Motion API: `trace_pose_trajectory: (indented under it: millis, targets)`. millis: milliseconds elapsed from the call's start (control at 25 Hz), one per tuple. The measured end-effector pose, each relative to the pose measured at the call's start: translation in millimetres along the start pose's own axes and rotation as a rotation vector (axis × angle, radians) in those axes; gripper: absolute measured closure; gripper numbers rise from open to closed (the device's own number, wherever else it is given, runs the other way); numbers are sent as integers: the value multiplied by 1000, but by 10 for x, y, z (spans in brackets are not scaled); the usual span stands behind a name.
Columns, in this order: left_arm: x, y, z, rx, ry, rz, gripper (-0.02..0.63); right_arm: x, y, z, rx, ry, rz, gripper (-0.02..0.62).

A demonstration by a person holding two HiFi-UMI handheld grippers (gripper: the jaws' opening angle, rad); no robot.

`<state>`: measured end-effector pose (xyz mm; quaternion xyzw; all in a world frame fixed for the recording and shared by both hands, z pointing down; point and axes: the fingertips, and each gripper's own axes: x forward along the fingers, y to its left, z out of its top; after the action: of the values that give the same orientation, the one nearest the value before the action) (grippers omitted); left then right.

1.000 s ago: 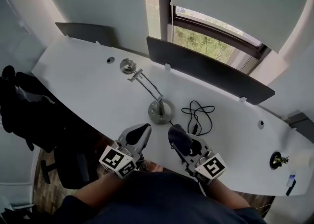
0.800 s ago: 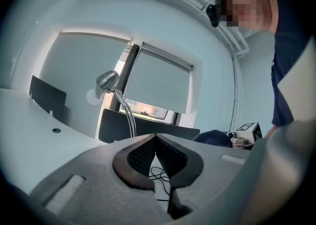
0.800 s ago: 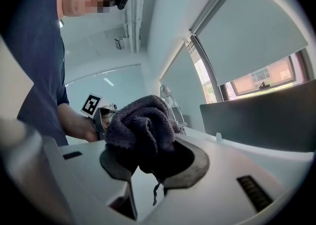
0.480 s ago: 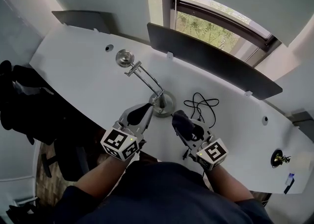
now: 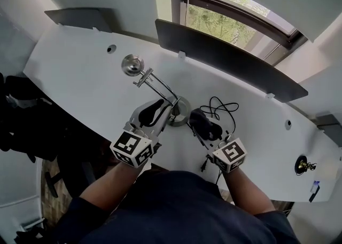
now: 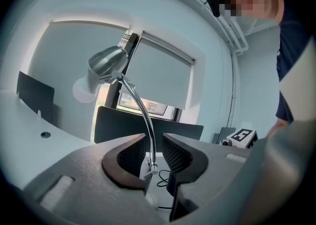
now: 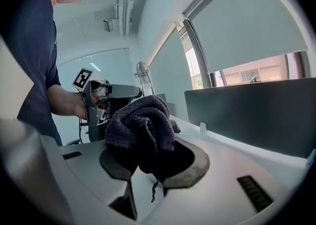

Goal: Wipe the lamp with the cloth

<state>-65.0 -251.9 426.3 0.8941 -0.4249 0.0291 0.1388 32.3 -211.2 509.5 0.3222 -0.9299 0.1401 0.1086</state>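
Note:
A chrome desk lamp stands on the white desk (image 5: 80, 77), with its round head (image 5: 132, 65) at the left and its round base (image 5: 180, 113) near the front edge. My left gripper (image 5: 155, 110) is open right at the base. In the left gripper view the thin curved stem (image 6: 143, 115) rises between the open jaws of that gripper (image 6: 153, 152) up to the lamp head (image 6: 106, 63). My right gripper (image 5: 202, 124) sits just right of the base, shut on a bunched dark grey cloth (image 7: 143, 125). The left gripper (image 7: 113, 91) and the lamp stem (image 7: 143, 78) show behind the cloth.
A coiled black cable (image 5: 218, 110) lies right of the lamp base. Dark divider panels (image 5: 230, 61) (image 5: 80, 17) stand along the desk's far edge under the window. A dark office chair (image 5: 21, 109) is at the left. A small brass object (image 5: 302, 166) sits at the far right.
Both grippers have moved forward over the desk to the lamp base. The left gripper now has the stem between its jaws; the right still holds the cloth.

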Motion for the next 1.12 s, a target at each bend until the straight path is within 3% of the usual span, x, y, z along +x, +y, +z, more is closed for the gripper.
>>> trace_pose_trajectory:
  millis: [520,1120]
  targets:
    - [143,80,195,-20,-63,26,536,742,-523,-564,-233,203,83,460]
    - [151,93,169,-51,-56,37,552,1342,-612,-1263,-701,457,259,460]
